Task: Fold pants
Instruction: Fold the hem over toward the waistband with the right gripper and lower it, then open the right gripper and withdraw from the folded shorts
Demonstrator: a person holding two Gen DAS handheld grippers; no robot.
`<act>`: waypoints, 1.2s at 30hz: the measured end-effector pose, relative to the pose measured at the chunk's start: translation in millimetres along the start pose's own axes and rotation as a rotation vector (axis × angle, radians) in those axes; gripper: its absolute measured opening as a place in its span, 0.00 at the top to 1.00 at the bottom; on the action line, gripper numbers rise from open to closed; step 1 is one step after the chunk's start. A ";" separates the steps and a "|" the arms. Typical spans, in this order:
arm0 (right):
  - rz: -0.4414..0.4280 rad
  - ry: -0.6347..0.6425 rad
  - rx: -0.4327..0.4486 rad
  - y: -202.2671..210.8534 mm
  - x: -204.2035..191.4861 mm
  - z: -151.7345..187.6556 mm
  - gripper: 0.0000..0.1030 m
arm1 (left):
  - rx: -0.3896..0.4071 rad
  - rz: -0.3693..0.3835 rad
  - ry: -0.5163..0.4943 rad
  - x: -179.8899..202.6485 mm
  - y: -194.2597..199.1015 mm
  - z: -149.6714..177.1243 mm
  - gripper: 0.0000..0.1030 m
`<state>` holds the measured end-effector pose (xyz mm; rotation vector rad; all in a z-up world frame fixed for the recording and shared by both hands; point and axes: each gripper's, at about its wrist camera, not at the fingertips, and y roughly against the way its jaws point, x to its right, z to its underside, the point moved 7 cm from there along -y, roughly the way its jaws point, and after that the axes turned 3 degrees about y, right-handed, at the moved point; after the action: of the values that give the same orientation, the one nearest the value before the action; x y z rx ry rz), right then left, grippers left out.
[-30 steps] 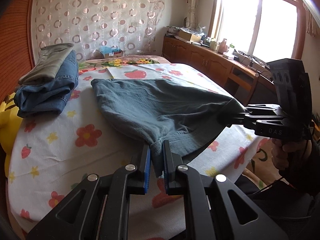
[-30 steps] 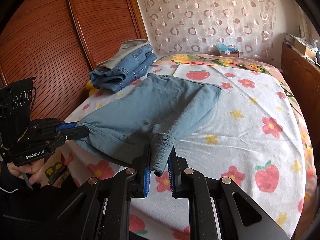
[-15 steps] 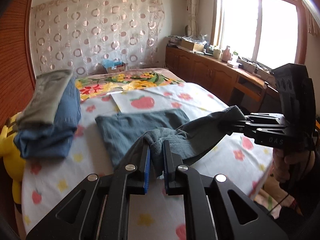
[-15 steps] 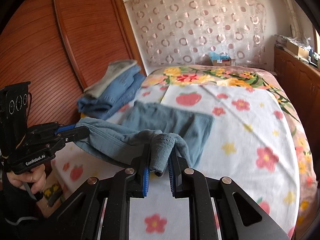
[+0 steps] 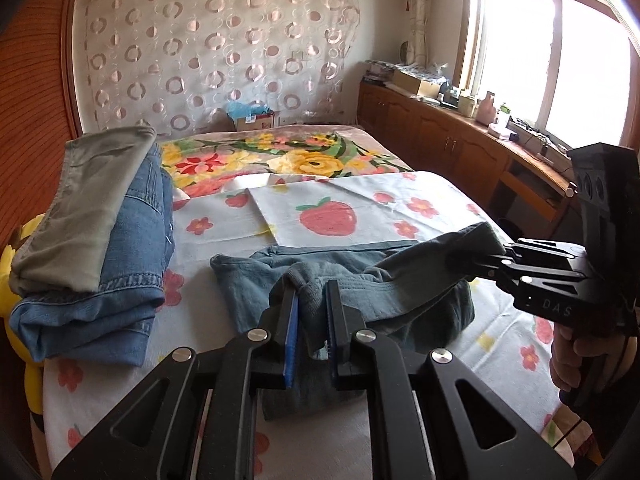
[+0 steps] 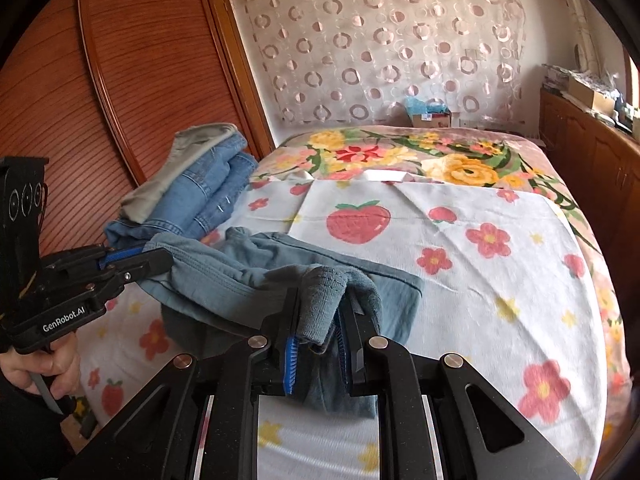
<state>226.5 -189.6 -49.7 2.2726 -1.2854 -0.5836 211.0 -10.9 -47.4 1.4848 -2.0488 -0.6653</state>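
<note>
The teal pants (image 5: pixel 256 280) lie across the middle of the bed (image 5: pixel 420 200), on a white sheet (image 6: pixel 500 280) printed with strawberries and flowers, their near edge lifted off the sheet and doubled over toward the far part. The left gripper (image 5: pixel 310 304) has its blue-padded fingers (image 5: pixel 291 320) pinching a bunched corner of that raised edge; in the right wrist view the same tool appears at the left, its body printed "GenRobot.AI". The right gripper (image 6: pixel 318 320) likewise has its fingers (image 6: pixel 290 360) clamped on a thick roll of the ribbed hem, and seen from the left wrist view its side carries the letters "DAS", the rest of the word hidden. Cloth sags between the two grips. Just beside the pants, toward the wooden wardrobe doors (image 6: pixel 120 100), sits a stack of folded clothes (image 5: pixel 92 248): blue denim under a grey-green piece. A small cardboard box (image 5: pixel 256 120) stands at the far end of the bed below a circle-patterned curtain (image 5: pixel 220 48); its label is too small to read.
</note>
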 end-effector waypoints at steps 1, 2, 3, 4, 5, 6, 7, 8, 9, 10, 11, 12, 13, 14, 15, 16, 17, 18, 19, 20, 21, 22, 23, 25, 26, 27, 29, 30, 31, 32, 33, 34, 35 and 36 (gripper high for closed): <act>0.001 0.005 -0.002 -3.0 -0.5 -1.1 0.82 | -0.004 0.001 0.005 -1.5 -2.6 -0.5 0.88; 0.002 0.007 -0.005 -5.4 -0.6 -2.1 0.81 | -0.008 0.000 0.011 -2.8 -3.9 -0.3 0.87; 0.001 0.011 -0.006 -7.4 -0.7 -3.0 0.81 | -0.012 -0.005 0.016 -4.9 -5.6 -0.2 0.86; 0.000 0.014 -0.008 -7.7 0.4 -4.0 0.81 | -0.013 -0.012 0.016 -5.3 -5.3 0.4 0.83; -0.003 0.018 -0.008 -8.0 1.2 -5.0 0.80 | -0.011 -0.024 0.014 -7.3 -5.1 0.3 0.82; -0.007 0.024 -0.006 -8.1 1.7 -6.4 0.75 | -0.006 -0.032 0.013 -8.4 -4.5 0.2 0.75; -0.006 0.030 -0.008 -10.2 1.6 -8.9 0.72 | 0.006 -0.038 0.016 -10.5 -2.3 -0.6 0.67; -0.001 0.038 -0.013 -11.8 1.4 -9.9 0.67 | 0.017 -0.036 0.022 -12.1 0.0 -1.5 0.63; 0.000 0.044 -0.011 -10.1 3.3 -9.8 0.64 | 0.026 -0.030 0.030 -14.0 2.3 -2.4 0.57; 0.000 0.046 -0.006 -10.3 3.8 -10.8 0.63 | 0.031 -0.028 0.036 -15.5 3.9 -2.7 0.56; 0.003 0.047 -0.004 -10.0 4.6 -10.7 0.62 | 0.029 -0.032 0.037 -17.1 4.6 -2.5 0.55; 0.005 0.050 -0.002 -9.2 5.5 -10.0 0.61 | 0.025 -0.036 0.035 -17.3 4.1 -1.7 0.55; 0.012 0.053 0.003 -7.8 6.4 -9.1 0.61 | 0.018 -0.033 0.031 -18.3 3.6 0.0 0.54; 0.019 0.055 0.010 -6.4 7.1 -8.1 0.61 | 0.012 -0.028 0.026 -17.9 2.9 2.2 0.51; 0.022 0.058 0.013 -5.2 7.8 -6.8 0.61 | 0.007 -0.026 0.024 -18.1 2.3 4.8 0.43; 0.024 0.061 0.013 -4.2 8.4 -5.3 0.61 | 0.002 -0.023 0.023 -18.5 1.5 8.3 0.35; 0.027 0.065 0.011 -2.8 8.9 -3.0 0.61 | -0.003 -0.020 0.024 -18.4 0.8 11.7 0.34; 0.029 0.074 0.007 -1.6 9.1 0.0 0.60 | -0.009 -0.017 0.023 -18.2 0.1 15.8 0.31; 0.032 0.086 0.003 -1.2 10.4 1.4 0.60 | -0.016 -0.014 0.021 -18.1 -0.8 20.4 0.28; 0.040 0.101 -0.003 0.0 10.9 5.0 0.58 | -0.021 -0.013 0.017 -17.6 -1.5 24.4 0.28; 0.047 0.116 -0.010 1.3 12.0 8.6 0.56 | -0.030 -0.015 0.011 -17.5 -2.9 29.4 0.28; 0.055 0.129 -0.018 2.5 13.1 12.5 0.55 | -0.046 -0.021 -0.002 -17.8 -5.9 36.2 0.28; 0.059 0.141 -0.030 2.9 13.6 17.5 0.53 | -0.056 -0.025 -0.011 -17.8 -7.7 39.6 0.28; 0.062 0.163 -0.050 3.6 15.1 24.4 0.53 | -0.090 -0.043 -0.030 -20.5 -16.1 48.8 0.28; 0.064 0.173 -0.060 3.9 15.8 26.6 0.52 | -0.101 -0.048 -0.031 -21.8 -17.7 50.8 0.28; 0.066 0.182 -0.071 3.3 16.8 28.9 0.52 | -0.122 -0.054 -0.029 -24.1 -22.8 53.1 0.28; 0.069 0.193 -0.096 1.1 18.6 33.7 0.52 | -0.136 -0.063 -0.027 -27.4 -27.5 55.7 0.28; 0.069 0.195 -0.109 -0.4 19.4 35.7 0.52 | -0.141 -0.069 -0.028 -28.1 -30.1 55.1 0.28; 0.066 0.199 -0.120 -1.1 19.7 35.4 0.52 | -0.145 -0.074 -0.030 -28.6 -33.0 53.5 0.28; 0.069 0.202 -0.129 -2.8 20.8 35.9 0.52 | -0.150 -0.077 -0.030 -28.5 -36.4 51.1 0.28; 0.079 0.205 -0.134 -4.8 22.7 35.4 0.52 | -0.155 -0.074 -0.029 -27.5 -39.0 49.4 0.28; 0.090 0.205 -0.138 -6.4 23.8 35.4 0.52 | -0.162 -0.065 -0.021 -26.3 -43.6 45.5 0.28; 0.094 0.202 -0.142 -8.1 24.6 35.2 0.52 | -0.164 -0.055 -0.012 -25.2 -47.0 42.5 0.28; 0.090 0.199 -0.145 -10.0 24.8 34.7 0.52 | -0.167 -0.051 -0.007 -24.2 -51.0 39.1 0.28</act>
<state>225.2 -213.0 -86.8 2.0847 -1.1999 -0.3946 227.2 1.5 -113.0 1.4436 -1.9150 -0.8419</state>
